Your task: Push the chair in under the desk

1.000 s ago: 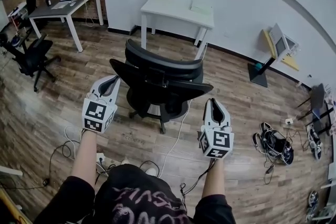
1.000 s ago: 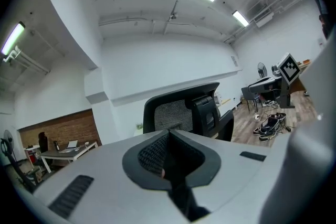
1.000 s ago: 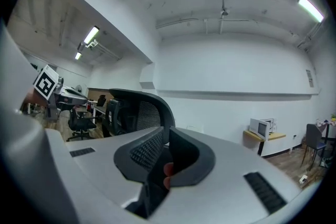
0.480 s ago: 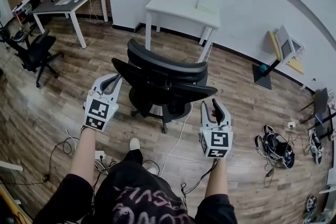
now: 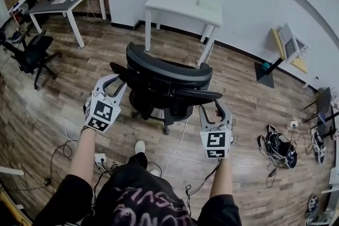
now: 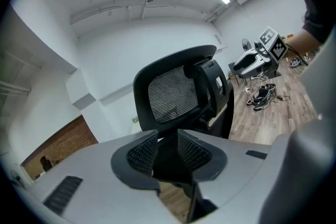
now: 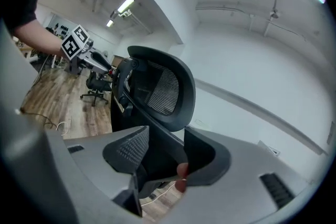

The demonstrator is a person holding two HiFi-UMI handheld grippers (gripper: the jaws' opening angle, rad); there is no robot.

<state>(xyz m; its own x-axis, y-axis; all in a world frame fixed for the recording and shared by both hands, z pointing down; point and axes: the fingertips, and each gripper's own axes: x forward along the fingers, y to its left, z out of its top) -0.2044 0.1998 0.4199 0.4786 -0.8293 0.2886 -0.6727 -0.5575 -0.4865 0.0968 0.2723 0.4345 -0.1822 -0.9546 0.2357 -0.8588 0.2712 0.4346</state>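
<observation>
A black mesh office chair [image 5: 164,82] stands with its back toward me, and the white desk [image 5: 183,5] is beyond it by the wall. My left gripper [image 5: 114,83] is at the left edge of the backrest. Its jaws are opening, with the dark backrest edge [image 6: 173,94] between them in the left gripper view [image 6: 167,153]. My right gripper [image 5: 214,109] is at the right edge of the backrest. Its jaws are opening wide around that edge [image 7: 157,89], seen close up in the right gripper view [image 7: 163,152].
A grey desk [image 5: 58,5] with small items and another black chair [image 5: 32,55] stand at the far left. Cables [image 5: 177,140] trail over the wood floor under the chair and by my foot [image 5: 139,146]. Shoes [image 5: 275,145] and a floor stand [image 5: 273,58] are at the right.
Both grippers have moved forward to the two edges of the chair's backrest and their jaws have opened from shut. My foot has stepped forward into view.
</observation>
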